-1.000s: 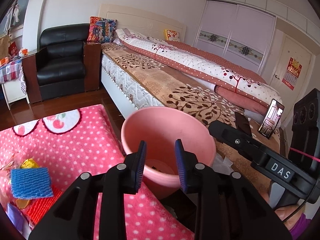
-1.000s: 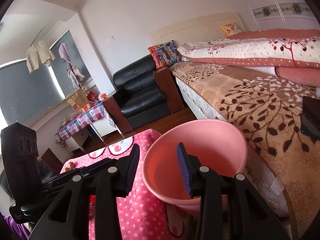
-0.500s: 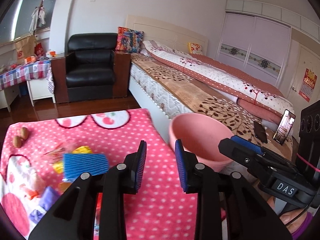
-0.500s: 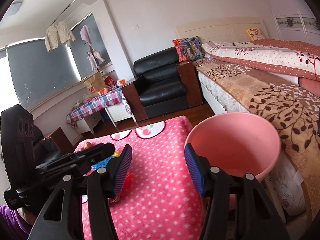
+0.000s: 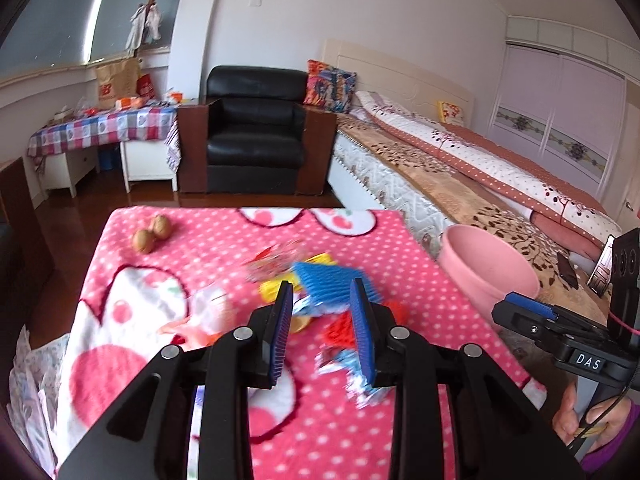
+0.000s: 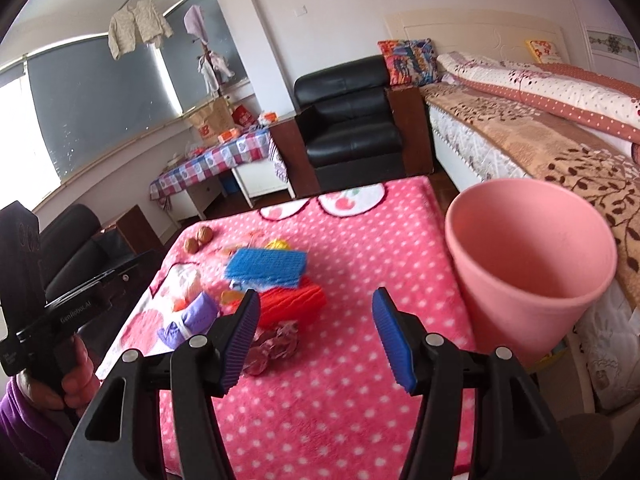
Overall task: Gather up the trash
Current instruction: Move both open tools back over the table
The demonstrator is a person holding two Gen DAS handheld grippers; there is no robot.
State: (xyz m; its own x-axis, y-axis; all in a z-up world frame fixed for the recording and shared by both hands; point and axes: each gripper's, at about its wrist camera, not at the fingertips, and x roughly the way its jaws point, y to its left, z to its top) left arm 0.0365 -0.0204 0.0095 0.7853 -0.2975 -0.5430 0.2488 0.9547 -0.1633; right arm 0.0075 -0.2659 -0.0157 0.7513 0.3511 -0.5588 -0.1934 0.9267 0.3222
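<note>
Two hand-held grippers over a table w/ a pink polka-dot blanket (image 6: pixel 340 380) in a bedroom. Left gripper (image 5: pixel 322 330) has blue pads parted by a narrow gap, nothing between them; it hangs above a motion-blurred litter pile mid-table. Vs. half a sec ago, left view has swung further left: pile sat to the left of the fingers, now it's right ahead of and under them, and the pink bin (image 5: pixel 490 276) has shifted from just right of the fingers out toward the right edge. Right gripper (image 6: pixel 316 338) is spread wider than before, empty, above bare blanket between pile and bin. Pile in right view: blue foam mesh sheet (image 6: pixel 266 266) on top of a red mesh piece (image 6: pixel 290 302), purple wrapper (image 6: pixel 188 320) to the left, crumpled pinkish wrapper (image 6: pixel 274 346) by the left finger, yellow scrap (image 6: pixel 278 244) behind. Two walnuts (image 6: pixel 198 240) near the far-left corner, apart from the pile. Bin stands off the table's right side, beside the bed (image 6: pixel 540 148), looking larger and closer in right view than earlier. Black armchair (image 5: pixel 256 128) behind the table.
</note>
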